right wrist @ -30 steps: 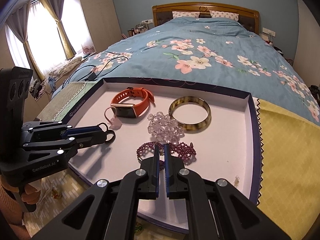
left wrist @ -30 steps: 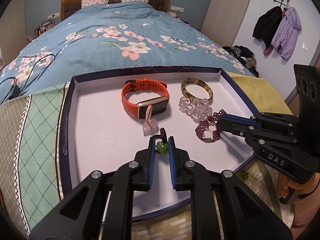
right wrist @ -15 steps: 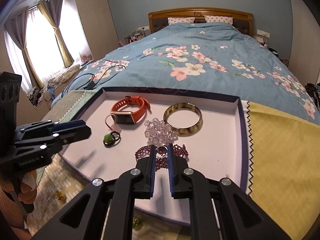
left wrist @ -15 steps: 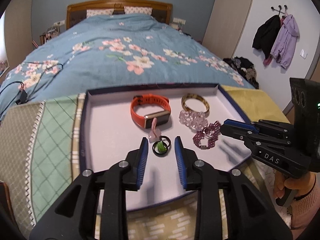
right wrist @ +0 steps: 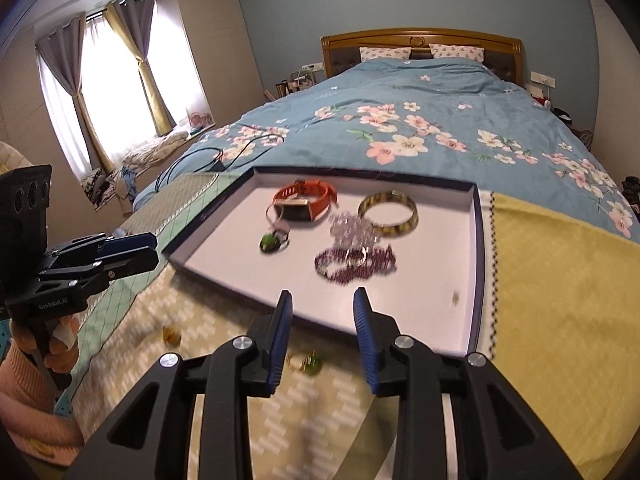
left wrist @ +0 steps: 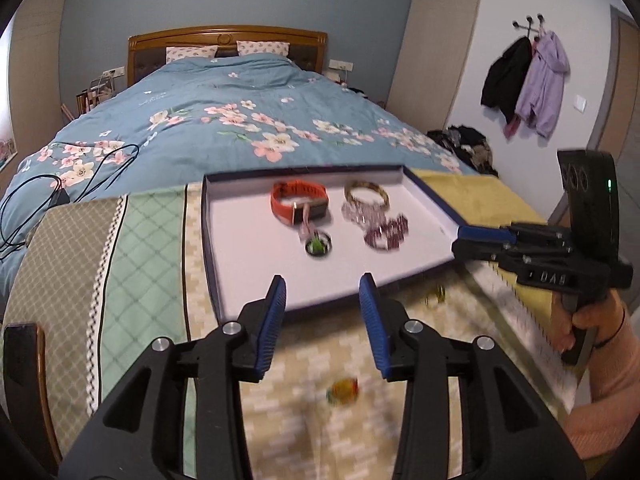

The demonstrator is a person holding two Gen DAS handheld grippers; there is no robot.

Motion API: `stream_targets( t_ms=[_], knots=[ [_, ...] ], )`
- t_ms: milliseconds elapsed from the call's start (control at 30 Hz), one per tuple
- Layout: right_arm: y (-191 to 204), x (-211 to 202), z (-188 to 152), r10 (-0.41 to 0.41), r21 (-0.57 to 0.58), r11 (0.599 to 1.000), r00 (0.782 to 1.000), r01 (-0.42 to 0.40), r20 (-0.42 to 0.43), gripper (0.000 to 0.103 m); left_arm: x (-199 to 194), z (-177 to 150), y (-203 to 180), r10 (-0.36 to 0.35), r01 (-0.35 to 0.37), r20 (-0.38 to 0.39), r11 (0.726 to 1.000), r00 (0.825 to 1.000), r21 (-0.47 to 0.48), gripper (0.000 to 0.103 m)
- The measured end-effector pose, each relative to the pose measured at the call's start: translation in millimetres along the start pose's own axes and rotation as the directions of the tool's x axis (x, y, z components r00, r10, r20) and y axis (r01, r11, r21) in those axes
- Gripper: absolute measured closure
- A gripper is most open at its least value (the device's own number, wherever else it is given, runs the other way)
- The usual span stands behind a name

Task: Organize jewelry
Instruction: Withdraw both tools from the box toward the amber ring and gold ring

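Jaws on both my left gripper (left wrist: 322, 292) and right gripper (right wrist: 322, 308) have just been opening and now hold nothing. I let go of the green ring (left wrist: 318, 243) and purple bracelet (right wrist: 356, 261); both lie in the tray (left wrist: 248, 272). Small bits on the cloth come next, I think.

Both wrist cameras look down-forward, near; share tray (left wrist: 216, 264) (right wrist: 478, 280), bed (left wrist: 208, 120) beyond.
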State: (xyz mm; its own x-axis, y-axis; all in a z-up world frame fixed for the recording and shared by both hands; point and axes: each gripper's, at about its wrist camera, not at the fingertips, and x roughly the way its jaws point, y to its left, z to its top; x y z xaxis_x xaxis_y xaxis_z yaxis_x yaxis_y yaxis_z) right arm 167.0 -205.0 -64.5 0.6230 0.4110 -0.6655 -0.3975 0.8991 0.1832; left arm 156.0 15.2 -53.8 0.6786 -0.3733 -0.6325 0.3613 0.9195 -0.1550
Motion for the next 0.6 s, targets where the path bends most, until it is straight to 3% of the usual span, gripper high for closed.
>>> stream_targets(
  t_ms=[333, 600],
  knots=[
    [4, 21, -27, 0.006, 0.022, 1.0, 0.995, -0.004, -0.103, 0.074, 9, -41, -16, -0.031, 0.032, -0.089, 0.999, 0.996, 0.011, 0.06],
    [5, 28, -27, 0.01, 0.043, 0.999, 0.993, -0.006, -0.114, 0.074, 15, -52, -24, -0.035, 0.04, -0.131, 0.999, 0.991, 0.03, 0.06]
  ],
)
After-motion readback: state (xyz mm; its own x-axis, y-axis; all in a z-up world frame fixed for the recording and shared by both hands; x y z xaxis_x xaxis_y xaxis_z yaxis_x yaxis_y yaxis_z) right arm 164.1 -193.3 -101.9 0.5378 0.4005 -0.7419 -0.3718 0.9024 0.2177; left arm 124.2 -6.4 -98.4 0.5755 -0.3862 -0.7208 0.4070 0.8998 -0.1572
